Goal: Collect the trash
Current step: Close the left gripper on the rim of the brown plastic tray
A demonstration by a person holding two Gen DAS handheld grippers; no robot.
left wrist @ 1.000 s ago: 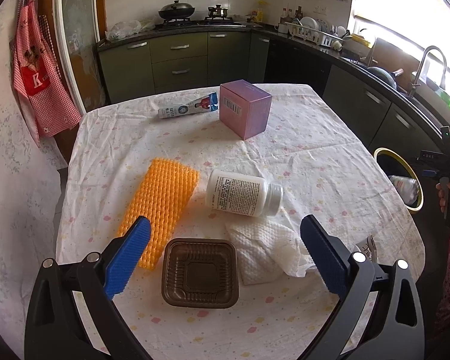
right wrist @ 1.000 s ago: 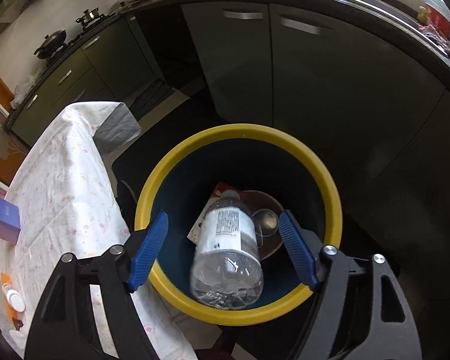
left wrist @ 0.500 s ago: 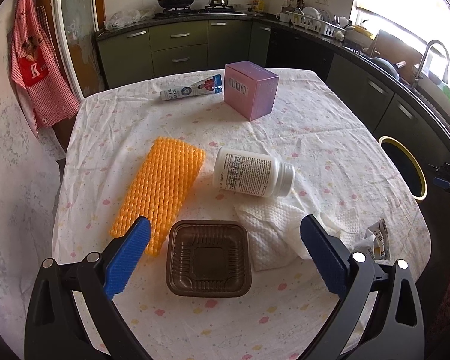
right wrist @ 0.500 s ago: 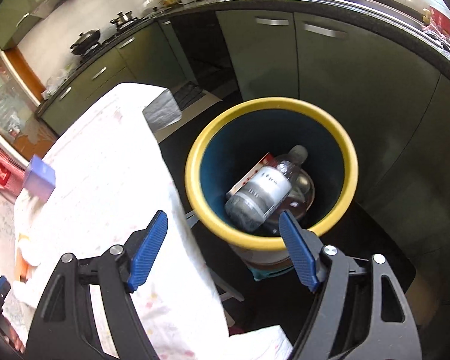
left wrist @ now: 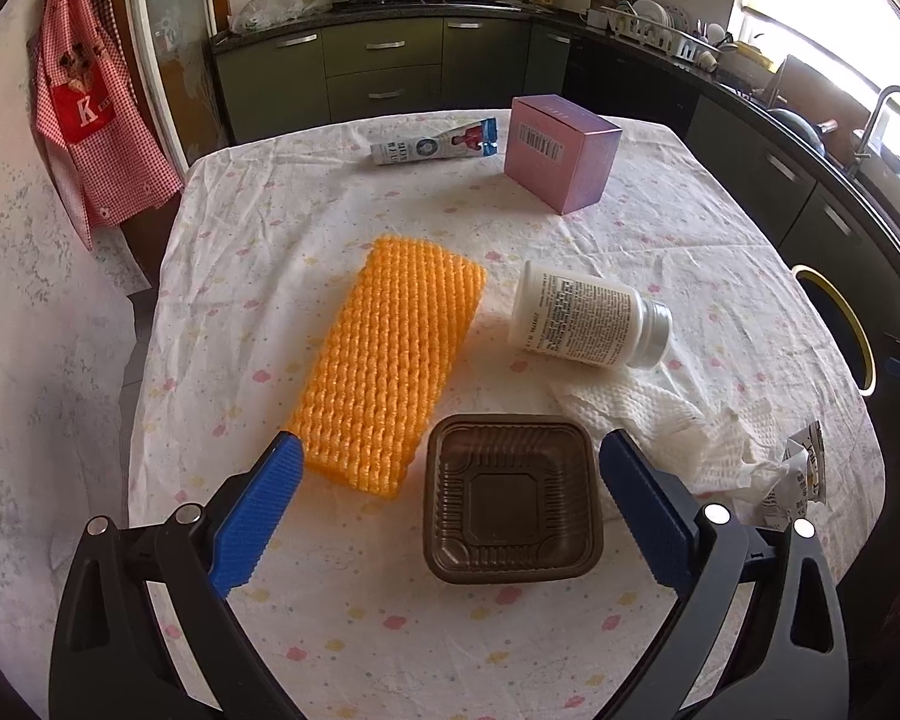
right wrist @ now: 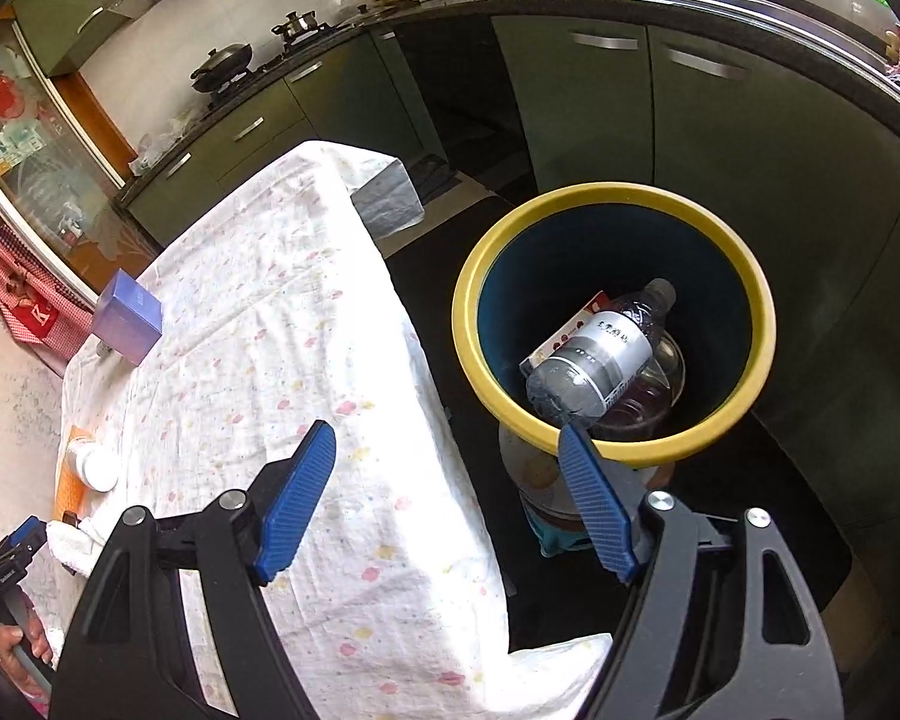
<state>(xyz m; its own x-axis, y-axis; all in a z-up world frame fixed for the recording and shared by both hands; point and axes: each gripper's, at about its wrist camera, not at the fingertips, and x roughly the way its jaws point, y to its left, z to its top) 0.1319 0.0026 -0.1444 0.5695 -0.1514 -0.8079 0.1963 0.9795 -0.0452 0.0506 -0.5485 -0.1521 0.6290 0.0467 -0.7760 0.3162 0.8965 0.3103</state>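
Observation:
My left gripper (left wrist: 450, 468) stands open over a brown plastic tray (left wrist: 512, 497) on the clothed table (left wrist: 258, 240); the tray lies between its blue fingers, untouched. An orange foam net (left wrist: 387, 360), a white pill bottle (left wrist: 588, 315) on its side, a crumpled paper towel (left wrist: 660, 420) and a small wrapper (left wrist: 801, 474) lie around it. My right gripper (right wrist: 447, 456) is open and empty, above the table's edge beside the yellow-rimmed bin (right wrist: 492, 402). A clear water bottle (right wrist: 600, 360) lies inside the bin.
A pink box (left wrist: 561, 159) and a tube (left wrist: 432, 144) sit at the table's far end. Dark kitchen cabinets (right wrist: 720, 150) curve behind the bin. A red checked apron (left wrist: 90, 114) hangs at the left. The person's hand (right wrist: 18, 654) holds the left gripper.
The left gripper came down and closer over the brown tray. The right gripper drew back from above the bin toward the table; the water bottle now lies in the bin.

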